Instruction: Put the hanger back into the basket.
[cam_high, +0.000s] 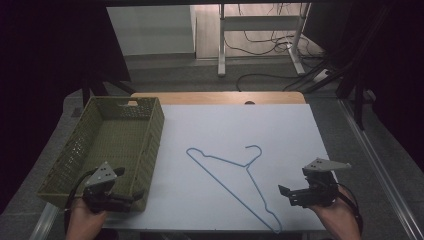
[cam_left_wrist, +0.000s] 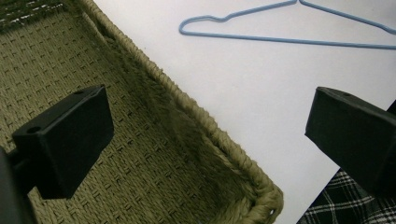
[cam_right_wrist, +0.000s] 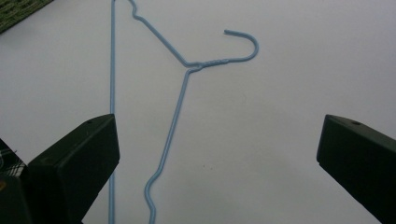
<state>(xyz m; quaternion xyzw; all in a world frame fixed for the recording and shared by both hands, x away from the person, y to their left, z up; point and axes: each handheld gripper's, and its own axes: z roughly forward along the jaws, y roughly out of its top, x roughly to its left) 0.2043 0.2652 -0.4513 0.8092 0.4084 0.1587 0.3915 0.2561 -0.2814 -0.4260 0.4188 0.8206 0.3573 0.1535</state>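
The blue wire hanger (cam_high: 235, 180) lies flat on the white table sheet (cam_high: 280, 130), between the two grippers and touched by neither. The left gripper (cam_high: 134, 197), held in the person's left hand (cam_high: 85, 220), has its jaws wide apart with nothing between them; it hangs over the near corner of the woven green basket (cam_high: 75, 150). In the left gripper view the basket's braided rim (cam_left_wrist: 205, 121) runs diagonally through the gap between the jaws, the woven floor sits beneath the left jaw, the white sheet stretches beneath the right jaw, and the hanger (cam_left_wrist: 280, 39) lies well ahead of the jaw tips, past the rim. A bit of plaid cloth (cam_left_wrist: 345, 200) shows under the right jaw. The right gripper (cam_high: 286, 194), held in the right hand (cam_high: 337, 217), also has its jaws spread wide and empty, and it points toward the hanger from just beside its near end. In the right gripper view the hanger (cam_right_wrist: 182, 93) runs away from the jaws within the gap: its long straight bar passes close along the left jaw's inner edge, one sloping arm rises through the middle of the gap, and the hook (cam_right_wrist: 247, 44) curls ahead, toward the right jaw's side. A corner of the basket (cam_right_wrist: 18, 14) shows far ahead of the left jaw.
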